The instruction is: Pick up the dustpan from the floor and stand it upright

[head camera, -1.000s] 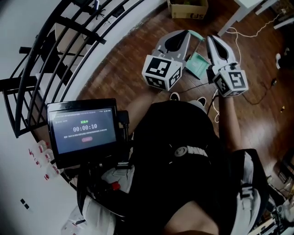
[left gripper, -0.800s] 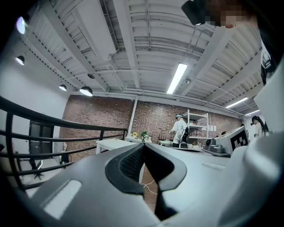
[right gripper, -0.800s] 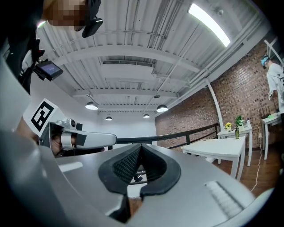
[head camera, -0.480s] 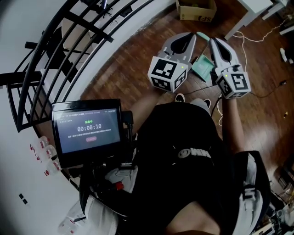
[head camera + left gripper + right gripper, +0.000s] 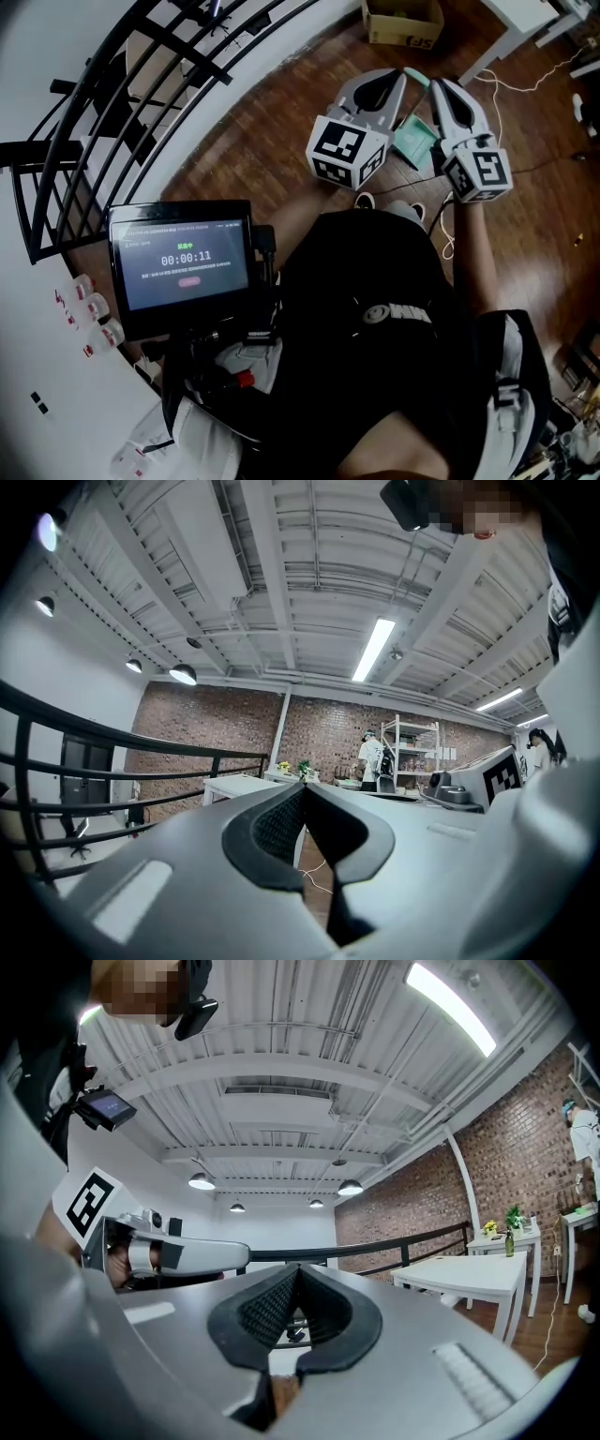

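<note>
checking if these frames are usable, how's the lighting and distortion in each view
Head view: dim and underexposed, the lit screen the brightest spot, the railing bowed by the lens, the dustpan readable. Left gripper view: heavy fisheye, dark corners, ceiling light strip blown out. Right gripper view: same fisheye, overhead tube glaring top right.

cardboard box (image 5: 401, 23), black railing (image 5: 28, 153), lit screen (image 5: 183, 265), white table (image 5: 469, 1274), wooden floor (image 5: 253, 141)
</note>
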Demonstrator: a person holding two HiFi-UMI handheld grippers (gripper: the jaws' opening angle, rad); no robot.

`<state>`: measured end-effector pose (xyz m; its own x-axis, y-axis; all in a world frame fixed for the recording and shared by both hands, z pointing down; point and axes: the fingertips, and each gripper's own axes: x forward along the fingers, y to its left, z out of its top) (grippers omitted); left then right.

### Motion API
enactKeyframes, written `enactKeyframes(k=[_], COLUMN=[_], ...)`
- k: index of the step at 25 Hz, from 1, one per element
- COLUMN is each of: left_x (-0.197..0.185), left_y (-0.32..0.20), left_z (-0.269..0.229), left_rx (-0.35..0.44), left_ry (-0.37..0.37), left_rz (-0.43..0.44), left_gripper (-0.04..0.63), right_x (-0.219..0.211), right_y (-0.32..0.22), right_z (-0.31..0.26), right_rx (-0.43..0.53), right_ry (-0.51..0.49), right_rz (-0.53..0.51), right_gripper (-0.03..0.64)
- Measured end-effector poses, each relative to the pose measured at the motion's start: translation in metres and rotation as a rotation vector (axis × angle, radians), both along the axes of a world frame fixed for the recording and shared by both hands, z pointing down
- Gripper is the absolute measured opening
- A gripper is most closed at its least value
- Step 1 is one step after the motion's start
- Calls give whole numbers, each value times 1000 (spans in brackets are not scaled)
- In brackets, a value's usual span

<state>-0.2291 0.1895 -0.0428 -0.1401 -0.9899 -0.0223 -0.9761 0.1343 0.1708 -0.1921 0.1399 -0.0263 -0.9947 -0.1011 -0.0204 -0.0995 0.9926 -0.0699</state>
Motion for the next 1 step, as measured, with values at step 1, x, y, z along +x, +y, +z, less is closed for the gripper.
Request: enactKeyframes(k=[1], left_x=[1], left_y=[1], left_z=[0], left_rx=[1], left_ry=[-1], left_rz=[1], left_gripper=[20], right_x=[0], right_y=[1], right_z=[0], right_rx=[0], right_ry=[-2], right_rz=[1], right_gripper=[3])
